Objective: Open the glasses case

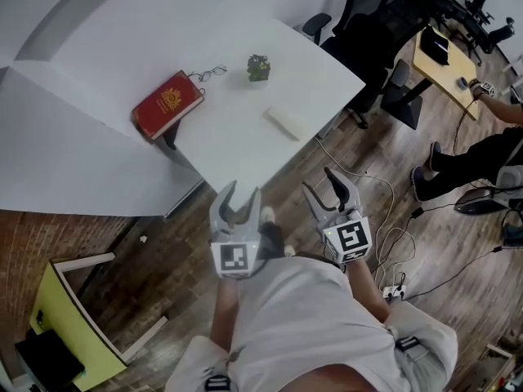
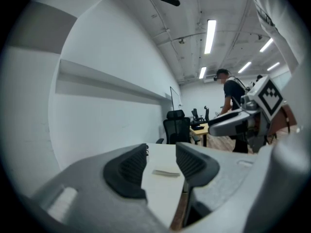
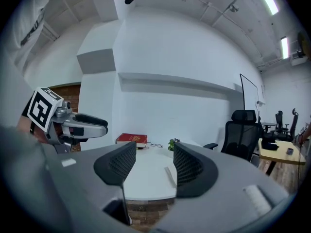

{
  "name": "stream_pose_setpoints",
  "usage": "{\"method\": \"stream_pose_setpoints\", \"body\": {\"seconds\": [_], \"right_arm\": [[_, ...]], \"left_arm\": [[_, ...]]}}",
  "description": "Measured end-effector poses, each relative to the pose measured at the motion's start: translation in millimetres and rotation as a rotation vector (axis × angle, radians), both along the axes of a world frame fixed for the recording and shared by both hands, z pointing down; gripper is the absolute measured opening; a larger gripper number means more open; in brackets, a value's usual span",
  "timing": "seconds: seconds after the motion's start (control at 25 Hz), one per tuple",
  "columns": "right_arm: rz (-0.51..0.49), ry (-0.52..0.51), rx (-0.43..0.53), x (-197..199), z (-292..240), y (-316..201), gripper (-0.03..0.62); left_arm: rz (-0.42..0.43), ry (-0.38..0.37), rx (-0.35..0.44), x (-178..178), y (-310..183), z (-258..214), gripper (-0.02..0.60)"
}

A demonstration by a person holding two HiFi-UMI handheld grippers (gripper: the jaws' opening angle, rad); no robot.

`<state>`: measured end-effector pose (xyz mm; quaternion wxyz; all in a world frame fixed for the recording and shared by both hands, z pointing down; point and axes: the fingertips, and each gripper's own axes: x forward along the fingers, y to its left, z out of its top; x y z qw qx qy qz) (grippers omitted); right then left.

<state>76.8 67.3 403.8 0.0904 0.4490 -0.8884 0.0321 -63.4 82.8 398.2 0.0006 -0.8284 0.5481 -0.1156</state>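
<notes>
A: Entry one: glasses case (image 1: 282,124). Location?

B: Pale, oblong, shut, lying flat on the white table (image 1: 237,149), near the corner closest to the person. In the head view it sits at 1 o'clock from the left gripper (image 1: 243,189) and at 11 o'clock from the right gripper (image 1: 320,181). It is well apart from both.

A: Neighbouring stock?

B: Red book (image 1: 167,104) at 10 o'clock from the case. Spectacles (image 1: 211,73) just past the book's far corner. Small potted plant (image 1: 258,67) at 11 o'clock. None touches the case.

A: Step in hand?

B: Judged to be the approach. The case is not yet reached and the lid not yet lifted.

A: Handling notes.

B: Bring both grippers in over the near table edge. One pins the base, the other takes the lid along its long side. The case looks light and the tabletop smooth, so it will likely slide, and it should be steadied before prying. Keep the jaws apart until they straddle it. The hinge side cannot be told from here, so check on arrival.

A: Left gripper, condition.

B: Jaws spread to a moderate gap, with nothing between the pads (image 2: 127,168). The case shows through the gap, far off on the table. It touches nothing.

A: Right gripper.

B: Same entry. Jaws parted fairly wide, empty, in contact with nothing, with the table and case framed between them at a distance. Both grippers are held roughly level over the wooden floor, short of the table.
</notes>
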Motion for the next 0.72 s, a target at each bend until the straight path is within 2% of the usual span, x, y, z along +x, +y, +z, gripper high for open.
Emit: {"method": "stream_pose_setpoints", "body": {"seconds": [0.72], "right_arm": [[0.083, 0.018, -0.018, -23.6, -1.0, -76.0, 0.229]], "left_arm": [[0.099, 0.017, -0.016, -19.9, -88.0, 0.9, 0.195]]}}
